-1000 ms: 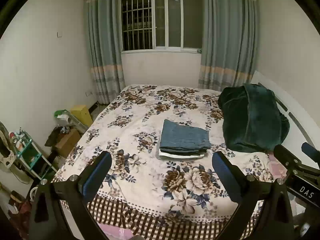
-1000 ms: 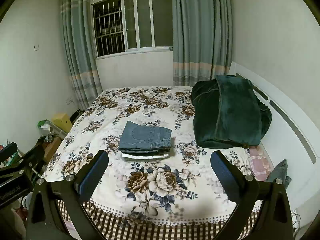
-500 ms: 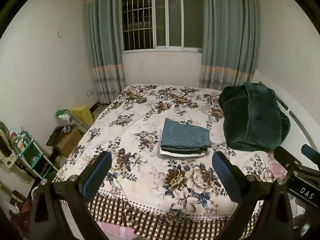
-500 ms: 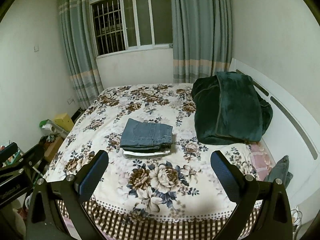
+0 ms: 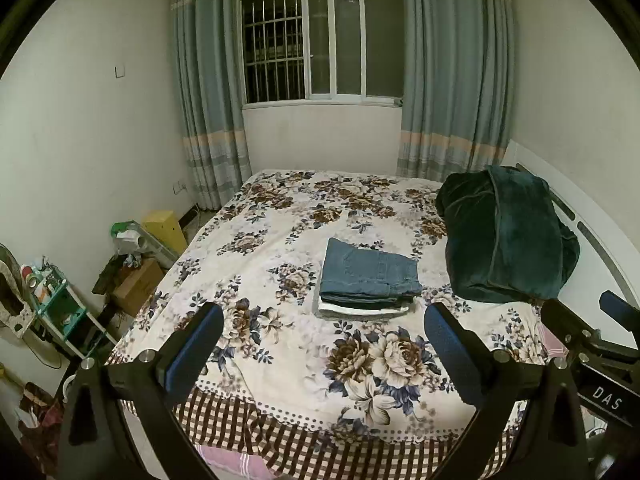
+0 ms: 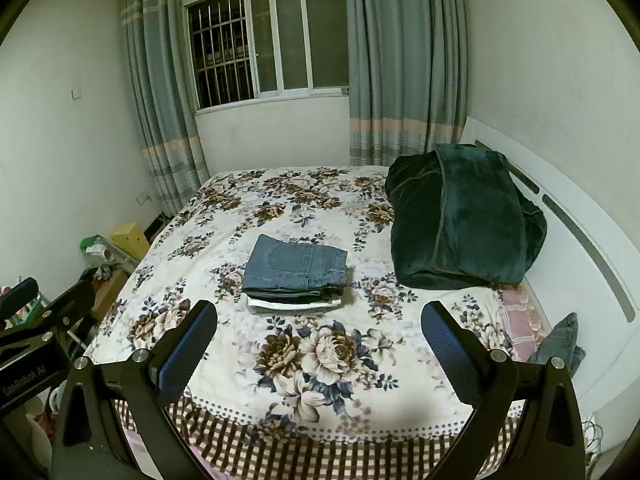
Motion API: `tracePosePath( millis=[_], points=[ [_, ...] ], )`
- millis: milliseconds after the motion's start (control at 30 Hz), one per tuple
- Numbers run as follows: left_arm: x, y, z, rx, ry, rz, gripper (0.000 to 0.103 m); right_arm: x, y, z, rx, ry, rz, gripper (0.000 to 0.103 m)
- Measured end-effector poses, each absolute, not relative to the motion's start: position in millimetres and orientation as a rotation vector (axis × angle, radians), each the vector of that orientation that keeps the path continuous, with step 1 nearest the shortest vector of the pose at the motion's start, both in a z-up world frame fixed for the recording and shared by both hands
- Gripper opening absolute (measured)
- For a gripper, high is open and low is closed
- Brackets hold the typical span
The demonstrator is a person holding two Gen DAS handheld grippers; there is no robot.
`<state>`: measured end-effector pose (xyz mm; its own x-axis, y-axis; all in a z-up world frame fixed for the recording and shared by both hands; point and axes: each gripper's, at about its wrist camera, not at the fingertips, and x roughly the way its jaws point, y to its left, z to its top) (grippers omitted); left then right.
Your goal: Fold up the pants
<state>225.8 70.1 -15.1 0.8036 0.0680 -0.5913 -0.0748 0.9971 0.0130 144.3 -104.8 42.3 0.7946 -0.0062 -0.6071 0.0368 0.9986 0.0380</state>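
Lying mid-bed, the folded pants [image 5: 369, 270] are risking toppling if the wide-jawed, empty left gripper [image 5: 320, 344] or right gripper [image 6: 318, 342] is nudging the stack.

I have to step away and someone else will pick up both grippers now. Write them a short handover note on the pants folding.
Left gripper: open, holding nothing, held above the near edge of the bed.
Right gripper: open, holding nothing, likewise back at the near edge.
Folded jeans lie on top of a small stack of folded clothes mid-bed. A dark green blanket is heaped to the right, by the headboard.
Done: the jeans on the stack look fully folded.
Left: a bit of denim shows off the bed's right side, possibly another pair; I cannot tell. Check it.
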Motion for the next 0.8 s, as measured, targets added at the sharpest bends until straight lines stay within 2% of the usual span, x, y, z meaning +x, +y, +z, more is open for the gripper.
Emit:
tracePosePath(
  millis=[800],
  points=[
    [227.9, 68.6, -12.0, -0.004, 0.626, 0.075, 0.103, 149.4, -110.7, 45.8, 0.048, 0.647, -0.019, 0.103]
  ],
)
